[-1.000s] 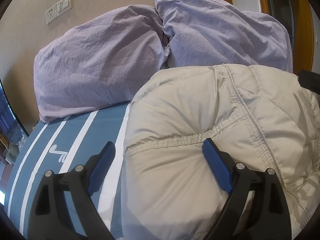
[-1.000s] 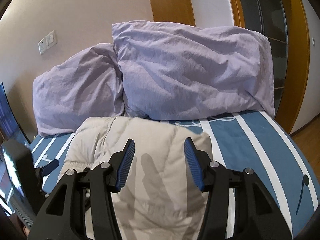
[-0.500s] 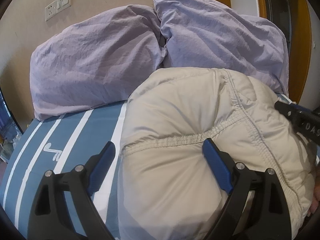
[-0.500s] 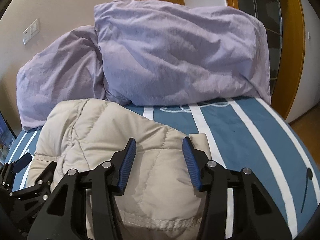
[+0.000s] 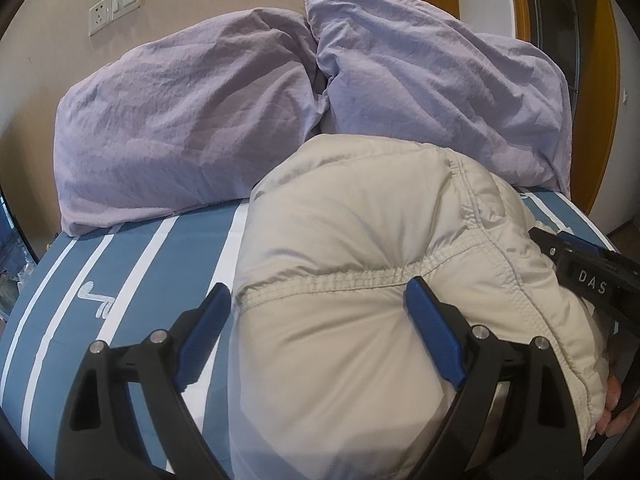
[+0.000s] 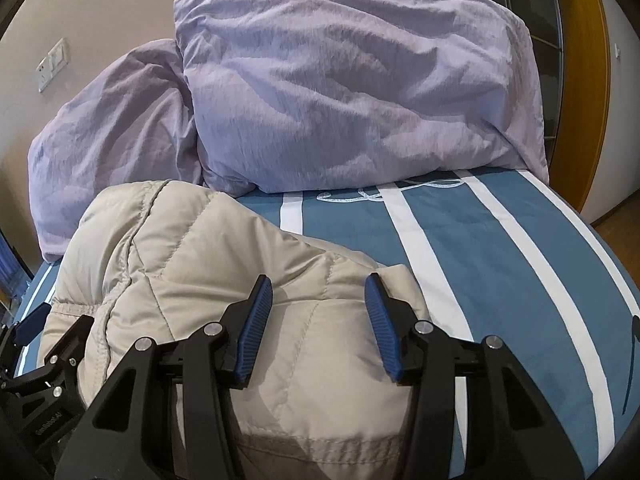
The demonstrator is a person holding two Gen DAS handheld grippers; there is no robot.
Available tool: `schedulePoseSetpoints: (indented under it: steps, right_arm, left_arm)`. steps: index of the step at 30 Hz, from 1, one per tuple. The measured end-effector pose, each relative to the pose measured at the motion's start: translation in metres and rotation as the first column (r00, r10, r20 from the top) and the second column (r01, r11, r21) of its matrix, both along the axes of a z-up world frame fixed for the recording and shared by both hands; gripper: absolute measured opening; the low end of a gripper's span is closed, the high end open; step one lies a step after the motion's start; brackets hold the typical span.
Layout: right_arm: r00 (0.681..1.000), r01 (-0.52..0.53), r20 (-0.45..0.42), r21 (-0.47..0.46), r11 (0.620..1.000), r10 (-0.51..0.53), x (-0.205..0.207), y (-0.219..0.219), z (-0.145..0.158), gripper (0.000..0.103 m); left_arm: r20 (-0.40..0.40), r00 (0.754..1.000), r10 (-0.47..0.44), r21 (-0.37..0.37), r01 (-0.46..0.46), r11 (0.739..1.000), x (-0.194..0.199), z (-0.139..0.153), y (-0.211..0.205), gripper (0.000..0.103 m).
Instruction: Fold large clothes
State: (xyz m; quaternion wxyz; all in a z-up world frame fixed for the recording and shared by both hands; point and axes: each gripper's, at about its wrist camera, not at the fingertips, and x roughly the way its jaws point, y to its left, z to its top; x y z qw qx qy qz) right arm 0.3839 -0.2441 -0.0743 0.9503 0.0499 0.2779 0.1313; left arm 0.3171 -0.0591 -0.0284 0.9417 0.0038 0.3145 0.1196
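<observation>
A beige quilted puffer jacket (image 5: pixel 360 248) lies bunched in a folded heap on the blue-and-white striped bed (image 5: pixel 152 264). My left gripper (image 5: pixel 316 312) is open, straddling the jacket's left edge near an elastic seam, with one finger over the bedsheet. In the right wrist view the jacket (image 6: pixel 192 256) fills the lower left. My right gripper (image 6: pixel 316 312) is open just above the jacket's right part, holding nothing. The right gripper also shows at the right edge of the left wrist view (image 5: pixel 588 276), and the left gripper at the lower left of the right wrist view (image 6: pixel 44 356).
Two lilac pillows (image 5: pixel 184 120) (image 6: pixel 360 92) lean against the beige wall at the head of the bed. A wall socket plate (image 5: pixel 114 6) is above them. A wooden door frame (image 6: pixel 576 80) stands to the right. Bare striped sheet (image 6: pixel 500 264) lies right of the jacket.
Both grippers have moved forward and lower over the jacket, which now sits closer to the pillows. The right gripper has come into the left wrist view. Both stay open.
</observation>
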Motion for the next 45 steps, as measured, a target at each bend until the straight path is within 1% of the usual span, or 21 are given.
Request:
schedulePoseSetpoints:
  steps: [10, 17, 19, 21, 25, 28, 31, 34, 37, 41, 45]
  right_arm:
    - [1.000, 0.002, -0.003, 0.002, 1.000, -0.002, 0.002, 0.000, -0.005, 0.050]
    - [1.000, 0.005, -0.003, -0.008, 1.000, -0.005, 0.003, 0.001, -0.011, 0.050]
    - [1.000, 0.005, -0.005, -0.009, 1.000, -0.005, 0.003, 0.001, -0.012, 0.050]
    - [1.000, 0.006, -0.007, -0.010, 1.000, -0.006, 0.004, 0.001, -0.013, 0.050]
    - [1.000, 0.006, -0.006, -0.006, 1.000, -0.006, 0.004, 0.000, -0.013, 0.050]
    - [1.000, 0.008, -0.004, -0.003, 1.000, -0.008, 0.004, 0.000, -0.013, 0.050]
    - [1.000, 0.007, -0.004, -0.003, 1.000, -0.007, 0.004, 0.000, -0.013, 0.050]
    - [1.000, 0.007, -0.004, -0.002, 1.000, -0.007, 0.003, 0.000, -0.013, 0.050]
    - [1.000, 0.006, -0.002, -0.002, 1.000, -0.006, 0.003, 0.000, -0.013, 0.050]
    - [1.000, 0.008, 0.006, -0.009, 1.000, -0.008, 0.001, 0.000, -0.012, 0.050]
    - [1.000, 0.011, 0.012, -0.011, 1.000, -0.010, 0.000, 0.001, -0.012, 0.050]
  left_arm:
    - [0.001, 1.000, 0.001, 0.000, -0.001, 1.000, 0.000, 0.000, -0.001, 0.090]
    - [-0.008, 1.000, -0.013, -0.036, 0.013, 0.999, 0.000, 0.008, 0.001, 0.090]
    - [-0.011, 1.000, -0.011, -0.037, 0.011, 0.999, 0.000, 0.013, 0.001, 0.092]
    - [-0.010, 1.000, -0.013, -0.021, 0.012, 1.000, 0.001, 0.020, -0.001, 0.092]
    - [0.028, 1.000, 0.000, 0.006, 0.000, 1.000, 0.003, 0.038, 0.001, 0.092]
    - [0.040, 0.999, 0.014, -0.008, -0.014, 1.000, 0.010, 0.049, 0.006, 0.092]
    - [0.028, 0.999, 0.022, -0.018, -0.021, 1.000, 0.020, 0.053, 0.009, 0.092]
    - [0.006, 1.000, 0.031, -0.005, -0.031, 1.000, 0.032, 0.050, 0.008, 0.092]
    - [-0.035, 0.999, 0.023, 0.008, -0.023, 1.000, 0.038, 0.038, 0.006, 0.092]
    - [-0.033, 0.999, 0.023, 0.031, -0.022, 0.999, 0.038, 0.030, 0.004, 0.093]
    - [-0.025, 1.000, 0.018, 0.074, -0.016, 0.997, 0.037, 0.023, 0.000, 0.094]
